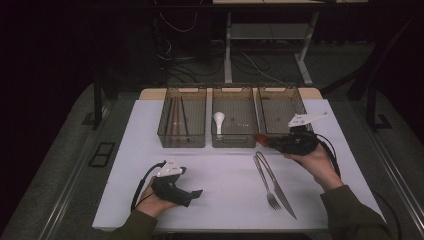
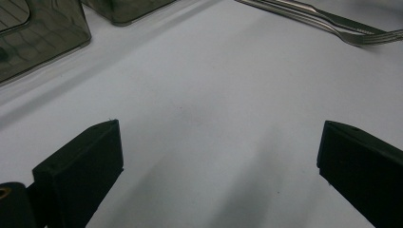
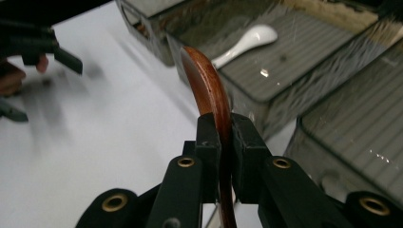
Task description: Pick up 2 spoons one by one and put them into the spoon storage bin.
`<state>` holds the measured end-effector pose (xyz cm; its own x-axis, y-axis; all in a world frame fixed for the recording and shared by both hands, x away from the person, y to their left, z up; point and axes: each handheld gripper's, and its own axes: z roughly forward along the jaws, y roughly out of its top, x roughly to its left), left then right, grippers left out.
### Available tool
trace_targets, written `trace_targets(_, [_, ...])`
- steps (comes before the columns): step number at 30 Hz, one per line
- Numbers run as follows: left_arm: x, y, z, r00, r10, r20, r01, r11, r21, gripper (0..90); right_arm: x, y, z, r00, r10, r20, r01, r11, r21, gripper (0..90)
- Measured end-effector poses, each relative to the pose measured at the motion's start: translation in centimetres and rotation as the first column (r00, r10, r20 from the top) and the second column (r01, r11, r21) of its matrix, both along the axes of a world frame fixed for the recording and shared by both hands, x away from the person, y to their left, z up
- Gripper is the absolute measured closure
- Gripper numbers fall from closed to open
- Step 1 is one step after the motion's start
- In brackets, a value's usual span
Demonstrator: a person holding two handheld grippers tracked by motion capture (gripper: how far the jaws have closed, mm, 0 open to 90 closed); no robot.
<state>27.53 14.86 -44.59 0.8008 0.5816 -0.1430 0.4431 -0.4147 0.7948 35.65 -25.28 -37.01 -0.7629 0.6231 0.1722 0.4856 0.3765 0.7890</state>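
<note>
The wooden spoon (image 3: 209, 90) is clamped between the jaws of the right gripper (image 3: 221, 137), which are nearly shut on its reddish-brown handle. In the right gripper view the spoon runs straight out along the jaws and curves up and away, its far end reaching over the near wall of the middle bin (image 3: 266, 102). In the high view the right gripper (image 1: 295, 142) sits just in front of the gap between the middle bin (image 1: 233, 142) and the right bin (image 1: 280, 90), and the spoon (image 1: 261, 137) points left from it toward the middle bin's near right corner.

So the spoon's long axis lies roughly crosswise to the bins' length, and the middle bin is the nearest one to its tip. A white spoon (image 1: 219, 120) already lies inside that bin, lengthwise. To my eye, dropping the wooden one beside it would call for swinging the handle round until it runs along the bin.

The left bin (image 1: 182, 120) holds long thin sticks, probably chopsticks. A fork (image 1: 265, 182) and a knife (image 1: 280, 190) lie side by side on the white table (image 1: 220, 170), close to the right hand. The left gripper (image 1: 192, 195) rests low on the table, well apart, with its jaws wide open and nothing between them.
</note>
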Motion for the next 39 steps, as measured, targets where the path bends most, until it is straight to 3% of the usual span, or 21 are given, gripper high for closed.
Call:
trace_targets(14, [0.0,-0.1,-0.1,0.9999,-0.010,0.000,0.010,0.9999,-0.001,0.7,4.4,4.7,2.2,0.9995,-0.010,0.030,0.010,1.000,0.010,82.4])
trace_targets(24, [-0.1,-0.1,0.0,0.9999,-0.011,-0.001,0.011,0.9999,-0.004,0.7,7.9,7.8,2.1,0.9995,-0.023,0.021,0.022,1.000,0.022,82.4])
trace_targets(31, [-0.1,-0.1,0.0,0.9999,-0.012,0.001,0.012,0.9998,-0.012,0.7,9.4,9.9,2.6,0.9996,-0.018,0.023,0.017,0.999,0.046,82.4])
trace_targets(39, [-0.1,0.0,0.1,0.9999,-0.015,0.001,0.015,0.9998,-0.013,0.8,11.1,11.7,1.9,0.9998,-0.015,0.016,0.014,0.998,0.054,82.4])
